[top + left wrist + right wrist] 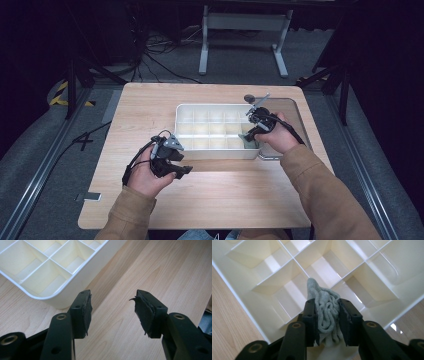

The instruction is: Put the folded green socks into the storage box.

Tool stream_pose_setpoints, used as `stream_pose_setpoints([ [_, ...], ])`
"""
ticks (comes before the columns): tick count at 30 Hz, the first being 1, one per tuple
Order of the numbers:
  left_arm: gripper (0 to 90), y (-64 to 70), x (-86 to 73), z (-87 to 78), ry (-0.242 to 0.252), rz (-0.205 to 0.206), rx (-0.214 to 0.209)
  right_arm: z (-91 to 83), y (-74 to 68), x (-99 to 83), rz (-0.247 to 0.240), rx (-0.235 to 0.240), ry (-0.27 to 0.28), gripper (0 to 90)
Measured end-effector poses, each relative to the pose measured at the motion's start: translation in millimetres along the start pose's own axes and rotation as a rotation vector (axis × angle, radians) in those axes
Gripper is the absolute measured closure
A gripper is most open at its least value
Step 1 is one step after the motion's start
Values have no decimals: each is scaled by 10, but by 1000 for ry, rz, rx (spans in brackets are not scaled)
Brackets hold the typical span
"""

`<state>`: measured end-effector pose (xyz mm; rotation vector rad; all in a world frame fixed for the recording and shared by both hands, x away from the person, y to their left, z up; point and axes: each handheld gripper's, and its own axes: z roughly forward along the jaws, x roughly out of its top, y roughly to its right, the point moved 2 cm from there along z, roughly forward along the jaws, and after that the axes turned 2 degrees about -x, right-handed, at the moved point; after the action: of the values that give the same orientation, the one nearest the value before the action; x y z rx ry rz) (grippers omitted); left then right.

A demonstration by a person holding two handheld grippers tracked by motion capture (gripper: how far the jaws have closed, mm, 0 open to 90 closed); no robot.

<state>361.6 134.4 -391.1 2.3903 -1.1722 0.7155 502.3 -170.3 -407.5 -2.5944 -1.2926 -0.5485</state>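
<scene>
Divided white tray (216,150) — centre of the wooden table (210,200).

Right gripper (327,315) — jaws clamped on a bunched grey sock (325,312), held over the tray's corner compartment at 4 o'clock.

Left gripper (112,312) — jaws spread wide with nothing between them, above bare tabletop just off the tray's 7 o'clock corner, not touching it.

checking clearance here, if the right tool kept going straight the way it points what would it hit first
Probably the divided tray: the right tool, shut on a bunched grey sock, points down into its compartments, so the sock's tip would likely meet a divider or compartment floor first. Depth is unclear.
</scene>
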Motion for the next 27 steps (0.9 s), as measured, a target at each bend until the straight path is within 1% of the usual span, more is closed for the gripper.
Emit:
stream_pose_setpoints([
  [2,480,-2,0,1,0,0,-1,-4,-27,2,-18,-14,-20,725],
  [3,480,-1,0,2,-1,0,0,2,-43,1,-24,-22,-39,732],
  [4,480,0,1,2,-2,1,1,22,-62,-2,-34,-34,-71,736],
  [6,480,5,2,3,-3,1,0,71,-86,-3,-44,-57,-110,740],
  [7,480,5,2,3,-3,1,0,71,-86,-3,-44,-57,-110,740],
  [9,480,7,2,3,-5,-1,1,134,-108,-4,-45,-63,-143,743],
  [10,480,9,1,6,-5,-3,0,190,-122,-11,-58,-65,-160,743],
  [12,480,10,0,12,-7,-1,-3,254,-145,-6,-68,-79,-179,743],
  [13,480,7,0,15,-7,2,-2,269,-148,7,-64,-76,-189,743],
  [17,480,13,1,23,-10,5,-2,306,-136,14,-13,-64,-208,742],
  [18,480,14,1,24,-10,5,-2,320,-119,14,-6,-51,-205,741],
  [19,480,15,2,25,-10,5,-2,327,-115,17,17,-47,-211,740],
  [22,479,17,3,18,-9,8,-2,330,-99,20,59,-37,-220,729],
  [24,479,9,4,6,-6,6,1,309,-109,15,70,-38,-217,704],
  [25,479,8,3,3,-5,1,-1,296,-106,9,68,-35,-208,689],
  [26,479,7,2,2,-5,-1,0,278,-108,4,78,-29,-201,671],
  [27,479,5,2,2,-4,1,1,259,-104,-2,78,-29,-193,657],
])
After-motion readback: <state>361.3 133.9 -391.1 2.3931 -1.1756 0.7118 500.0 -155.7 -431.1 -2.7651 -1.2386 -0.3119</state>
